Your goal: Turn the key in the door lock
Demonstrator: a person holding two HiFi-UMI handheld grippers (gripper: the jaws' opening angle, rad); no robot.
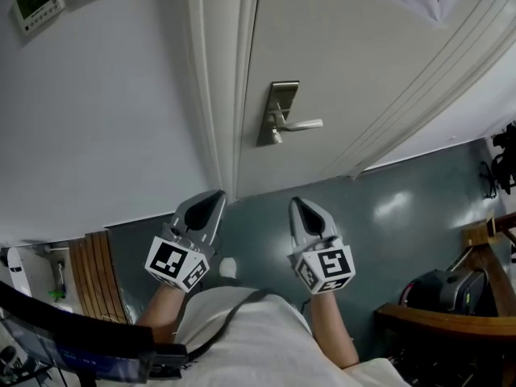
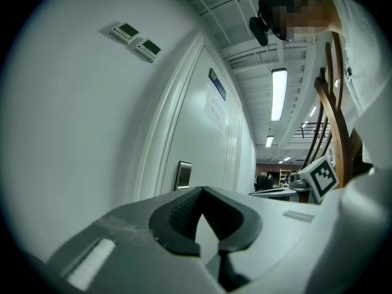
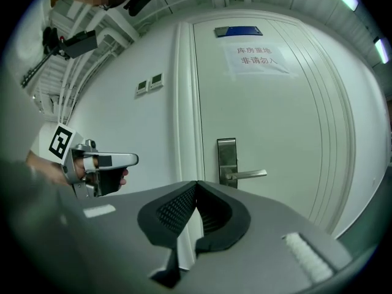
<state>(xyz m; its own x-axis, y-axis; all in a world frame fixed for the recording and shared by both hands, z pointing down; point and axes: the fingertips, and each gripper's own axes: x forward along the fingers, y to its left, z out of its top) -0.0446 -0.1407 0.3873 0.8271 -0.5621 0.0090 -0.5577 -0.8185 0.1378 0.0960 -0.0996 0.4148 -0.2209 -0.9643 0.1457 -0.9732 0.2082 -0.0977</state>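
Note:
The white door [image 1: 347, 63] is closed. It carries a metal lock plate [image 1: 278, 111] with a lever handle [image 1: 302, 124]. I see no key in any view. My left gripper [image 1: 213, 200] and right gripper [image 1: 297, 206] hang side by side a good way short of the door, both pointing at it. In the left gripper view the jaws [image 2: 201, 190] meet at the tips with nothing between them, and the lock plate [image 2: 183, 175] lies ahead. The right gripper [image 3: 196, 184] is shut and empty too, with the lock plate [image 3: 226, 161] and handle [image 3: 250, 174] straight ahead.
Two small control panels [image 1: 36, 2] sit on the wall left of the door frame [image 1: 222, 95]. A paper notice [image 3: 257, 59] is taped high on the door. A wooden chair [image 1: 476, 313] and a dark bag [image 1: 439, 290] stand at the right, wooden slats [image 1: 97, 285] at the left.

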